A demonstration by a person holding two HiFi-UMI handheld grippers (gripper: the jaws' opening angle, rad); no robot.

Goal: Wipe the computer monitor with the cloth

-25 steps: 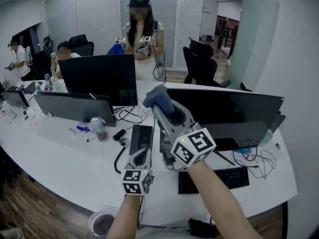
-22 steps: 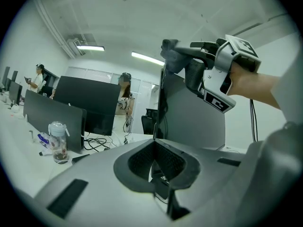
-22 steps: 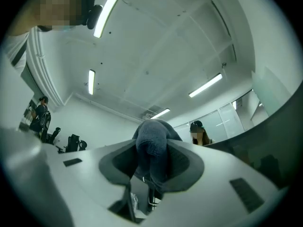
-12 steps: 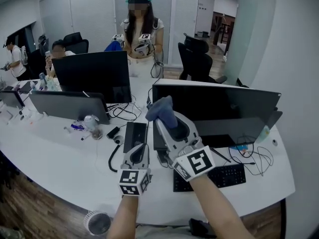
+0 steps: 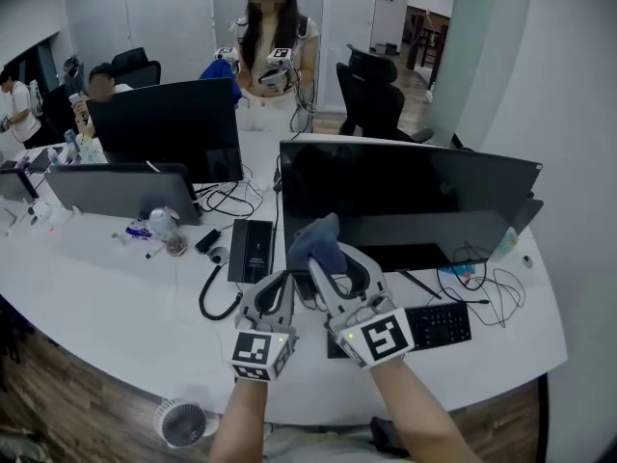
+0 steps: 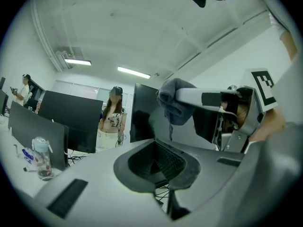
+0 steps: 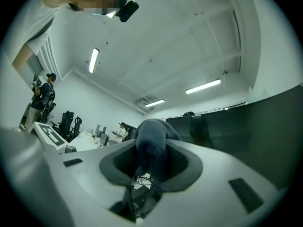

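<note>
The black computer monitor stands on the white desk, its screen dark. My right gripper is shut on a bunched blue-grey cloth, held in front of the screen's lower left corner; whether the cloth touches the screen I cannot tell. In the right gripper view the cloth bulges out between the jaws, with the monitor to the right. My left gripper hovers just left of it, lower, shut and holding nothing. The left gripper view shows the cloth and the monitor ahead.
A black keyboard lies under the monitor, with cables at its right. A flat black box, a bottle and two other monitors stand to the left. A person stands behind the desk. A small fan sits on the floor.
My right gripper, with the cloth, has come down from the monitor's upper left corner to its lower left edge. The left gripper has stayed beside it.
</note>
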